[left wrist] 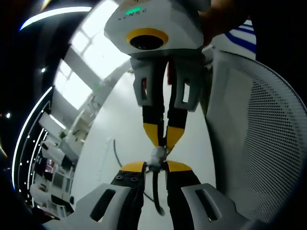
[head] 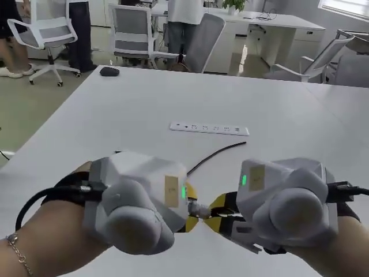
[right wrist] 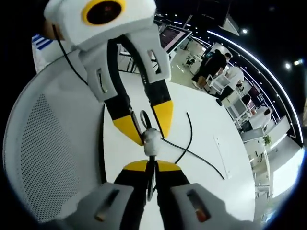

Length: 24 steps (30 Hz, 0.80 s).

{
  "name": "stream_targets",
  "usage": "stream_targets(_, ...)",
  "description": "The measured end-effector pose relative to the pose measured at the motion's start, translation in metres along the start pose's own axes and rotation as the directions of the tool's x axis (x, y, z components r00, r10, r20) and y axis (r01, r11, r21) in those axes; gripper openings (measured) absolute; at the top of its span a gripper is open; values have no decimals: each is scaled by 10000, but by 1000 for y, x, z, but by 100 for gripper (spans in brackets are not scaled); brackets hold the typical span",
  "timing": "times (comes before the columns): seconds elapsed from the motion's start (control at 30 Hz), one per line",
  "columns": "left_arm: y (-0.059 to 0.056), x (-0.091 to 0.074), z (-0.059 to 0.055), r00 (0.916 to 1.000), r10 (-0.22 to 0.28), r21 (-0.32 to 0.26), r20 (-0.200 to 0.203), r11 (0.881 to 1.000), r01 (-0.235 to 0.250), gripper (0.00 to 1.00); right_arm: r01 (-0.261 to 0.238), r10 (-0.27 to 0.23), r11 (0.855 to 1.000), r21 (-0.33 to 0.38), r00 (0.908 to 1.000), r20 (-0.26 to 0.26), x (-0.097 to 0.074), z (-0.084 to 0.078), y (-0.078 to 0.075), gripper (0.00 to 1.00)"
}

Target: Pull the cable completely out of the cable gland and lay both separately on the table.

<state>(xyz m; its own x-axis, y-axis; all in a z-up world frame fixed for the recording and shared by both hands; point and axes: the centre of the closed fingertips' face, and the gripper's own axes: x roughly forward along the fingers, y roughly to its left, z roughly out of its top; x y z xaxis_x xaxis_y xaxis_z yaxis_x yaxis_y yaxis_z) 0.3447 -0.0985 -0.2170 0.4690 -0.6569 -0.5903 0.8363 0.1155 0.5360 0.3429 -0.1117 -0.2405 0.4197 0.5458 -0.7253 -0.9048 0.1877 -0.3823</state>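
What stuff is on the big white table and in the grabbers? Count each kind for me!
Grippers: 2 (left gripper, right gripper)
Cable gland: 1
Black cable: 1
White power strip: 1
Black computer mouse: 1
Total: 6

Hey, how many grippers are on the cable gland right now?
2. The left gripper clamps the cable gland from the left, the right gripper from the right, tips meeting above the table.
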Motion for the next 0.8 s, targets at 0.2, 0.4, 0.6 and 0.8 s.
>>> stream_targets(0.2, 5, -5, -13, 9999, 52, -396, -126, 9992, -57, 17, -68, 71, 9990, 441, 10000, -66, -7, -14, -3, 3)
stream_targets(0.4, 9, -7, -23, 9992, 138, -393, -378, 9991, -153, 17, 134, -102, 9962, 855, 9992, -385, -16, -36, -7, 3)
stream_targets(0.6, 11, -10, -29, 9981, 233, -437, -567, 9987, -258, 17, 379, -293, 9852, 1671, 9981, -535, -26, -60, -10, 3)
stream_targets(0.8, 14, -13, -38, 9965, 277, -538, -785, 9980, -320, 17, 872, -655, 9789, 1851, 9906, -1202, -38, -91, -19, 4)
